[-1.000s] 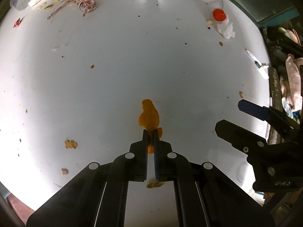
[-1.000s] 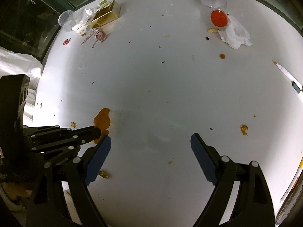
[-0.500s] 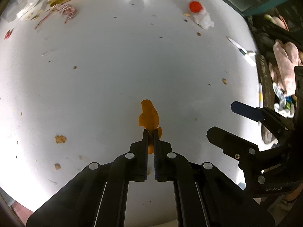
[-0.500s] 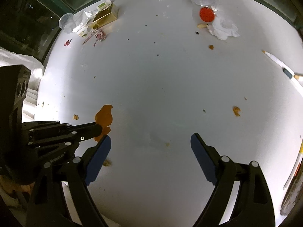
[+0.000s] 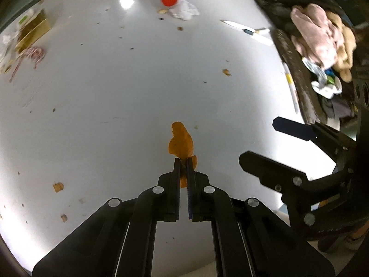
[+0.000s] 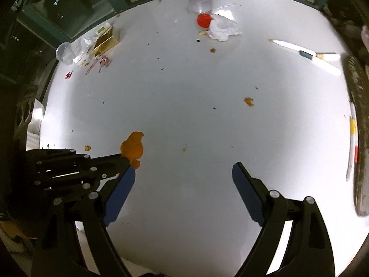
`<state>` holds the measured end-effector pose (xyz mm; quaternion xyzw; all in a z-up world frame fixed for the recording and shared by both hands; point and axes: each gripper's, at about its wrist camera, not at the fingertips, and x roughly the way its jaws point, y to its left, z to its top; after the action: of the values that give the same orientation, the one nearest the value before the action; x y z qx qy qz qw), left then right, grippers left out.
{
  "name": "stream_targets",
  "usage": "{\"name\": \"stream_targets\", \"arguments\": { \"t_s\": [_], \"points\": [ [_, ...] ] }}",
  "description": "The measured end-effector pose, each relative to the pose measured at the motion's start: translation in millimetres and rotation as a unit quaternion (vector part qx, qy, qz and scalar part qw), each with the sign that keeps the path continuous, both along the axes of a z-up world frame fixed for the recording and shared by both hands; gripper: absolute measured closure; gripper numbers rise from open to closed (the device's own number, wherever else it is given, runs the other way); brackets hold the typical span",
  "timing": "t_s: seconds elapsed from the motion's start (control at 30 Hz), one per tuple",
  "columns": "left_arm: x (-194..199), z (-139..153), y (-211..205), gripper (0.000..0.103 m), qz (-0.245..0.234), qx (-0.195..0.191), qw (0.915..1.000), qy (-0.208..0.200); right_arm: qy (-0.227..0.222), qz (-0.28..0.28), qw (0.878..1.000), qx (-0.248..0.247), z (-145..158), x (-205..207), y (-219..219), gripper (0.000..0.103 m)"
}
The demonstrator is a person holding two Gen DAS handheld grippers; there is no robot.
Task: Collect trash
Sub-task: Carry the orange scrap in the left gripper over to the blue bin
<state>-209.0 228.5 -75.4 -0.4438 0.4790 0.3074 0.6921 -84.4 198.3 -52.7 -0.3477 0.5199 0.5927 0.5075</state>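
A piece of orange peel (image 5: 181, 142) hangs above the white table (image 5: 115, 92), pinched at its lower end by my left gripper (image 5: 183, 160), which is shut on it. From the right wrist view the same peel (image 6: 133, 147) sticks out of the left gripper (image 6: 124, 159) at the left. My right gripper (image 6: 184, 167) stands wide open with nothing between its blue pads (image 6: 244, 184). It shows in the left wrist view as the right gripper (image 5: 258, 140), to the right of the peel.
At the table's far edge lie a clear bottle (image 6: 200, 0) with a red cap, a crumpled tissue (image 6: 222, 28) and a pen (image 6: 304, 53). A gold box (image 6: 106, 40), a plastic cup (image 6: 63, 53) and striped string (image 6: 99, 62) sit far left. Small peel scraps (image 6: 249, 101) are scattered. A dark bin holding rubbish (image 5: 322, 46) stands right.
Both grippers have risen and shifted toward the right side of the table, rolling as they went. The peel stays in the left gripper. The bin has come further into view.
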Motion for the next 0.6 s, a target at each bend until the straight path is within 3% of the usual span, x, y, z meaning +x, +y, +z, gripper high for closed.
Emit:
{"name": "stream_targets", "arguments": {
  "t_s": [0.33,0.6],
  "points": [
    [15.5,0.5,-30.8,0.099,-0.107,-0.005,0.9941,-0.013,-0.012,-0.1,0.995,0.0,4.4,1.4,-58.0,0.02],
    [25.4,1.5,-65.0,0.099,-0.199,-0.006,0.9797,-0.022,-0.011,-0.198,0.98,-0.011,-2.9,1.7,-116.6,0.02]
  ]
}}
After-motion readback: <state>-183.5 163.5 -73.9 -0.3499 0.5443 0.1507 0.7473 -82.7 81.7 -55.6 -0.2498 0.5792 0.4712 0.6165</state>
